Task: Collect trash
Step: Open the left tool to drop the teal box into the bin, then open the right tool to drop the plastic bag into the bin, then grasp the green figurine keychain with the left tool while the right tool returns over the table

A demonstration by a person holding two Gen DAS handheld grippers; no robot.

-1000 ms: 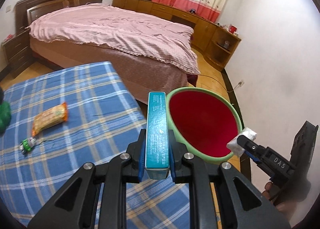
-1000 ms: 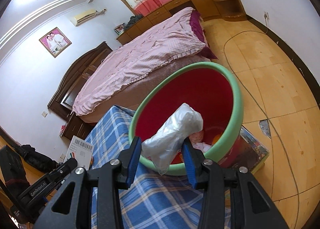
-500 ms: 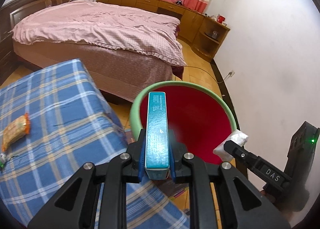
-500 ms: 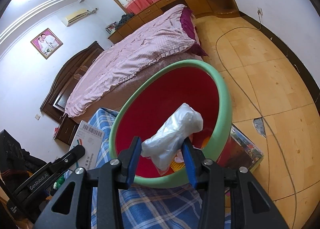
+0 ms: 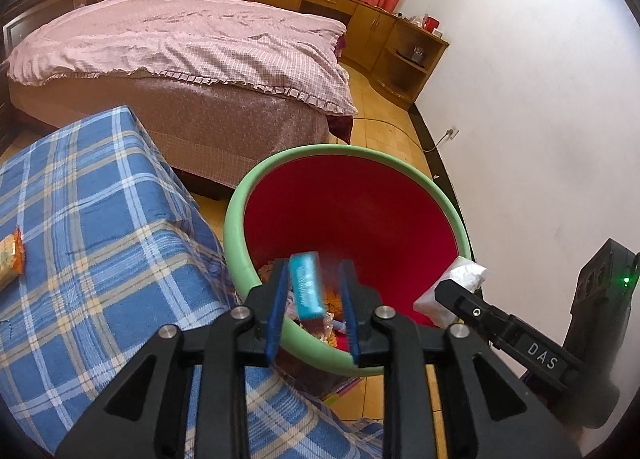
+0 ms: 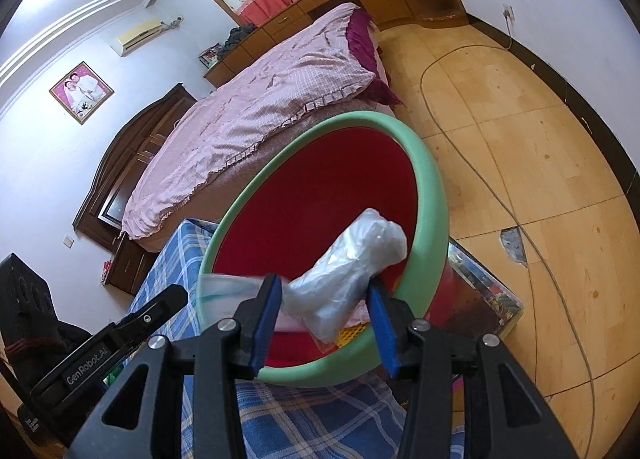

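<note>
Since half a second ago the left gripper [image 5: 314, 313] has spread its jaws; teal box [image 5: 306, 285] now blurred, falling free between them into the bin [image 5: 236, 203]. Right gripper [image 6: 326, 323] jaws wide too, crumpled plastic bag [image 6: 348, 279] loose between them over the bin mouth. Bin holds other scraps. Left to collect: orange snack packet [image 5: 10, 259] on the checked table [image 5: 100, 219].
</note>
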